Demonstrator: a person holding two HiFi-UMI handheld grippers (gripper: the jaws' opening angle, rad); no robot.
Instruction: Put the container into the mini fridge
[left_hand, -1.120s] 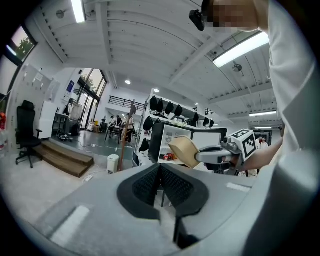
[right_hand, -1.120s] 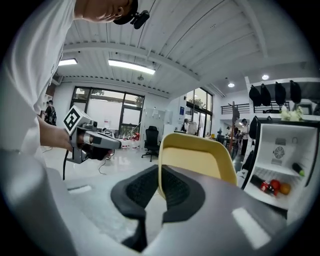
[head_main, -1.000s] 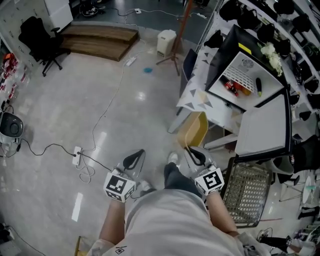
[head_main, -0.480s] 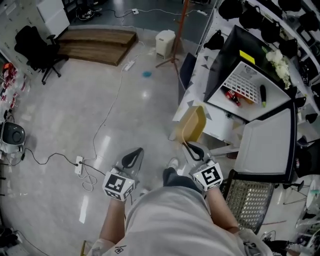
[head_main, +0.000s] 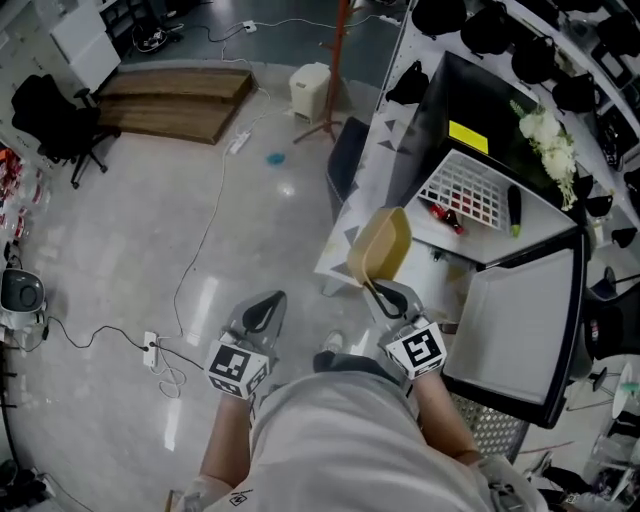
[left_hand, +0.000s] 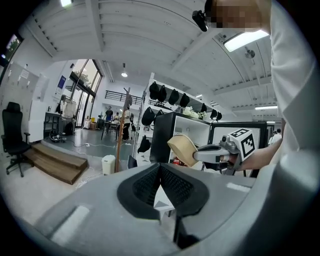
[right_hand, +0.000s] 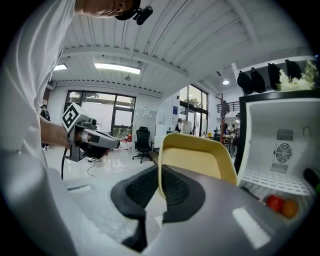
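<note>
- Pale polished floor (head_main: 200, 230) is spreading out to the left of the mini fridge (head_main: 470, 85), with a power strip (head_main: 152, 345) and its cable lying on it well away from the fridge.
- Far from the fridge, a black office chair (head_main: 50, 115) and a low wooden platform (head_main: 170, 95) are standing by the far wall.
- The fridge is standing open, its door (head_main: 520, 315) swung wide towards the person, with a white wire shelf (head_main: 465, 190) showing inside.
- Small red items (head_main: 440, 212) are lying inside the fridge, just beside the shelf.
- White flowers (head_main: 545, 135) are sitting on top of the fridge.
- The right gripper (head_main: 374, 288) is clamping the rim of a yellow container (head_main: 380, 245), holding it up in the air just outside the fridge opening, its hollow facing the gripper (right_hand: 161, 172).
- The left gripper (head_main: 265, 305) is hanging over the floor on the side away from the fridge, its jaws together with nothing between them.
</note>
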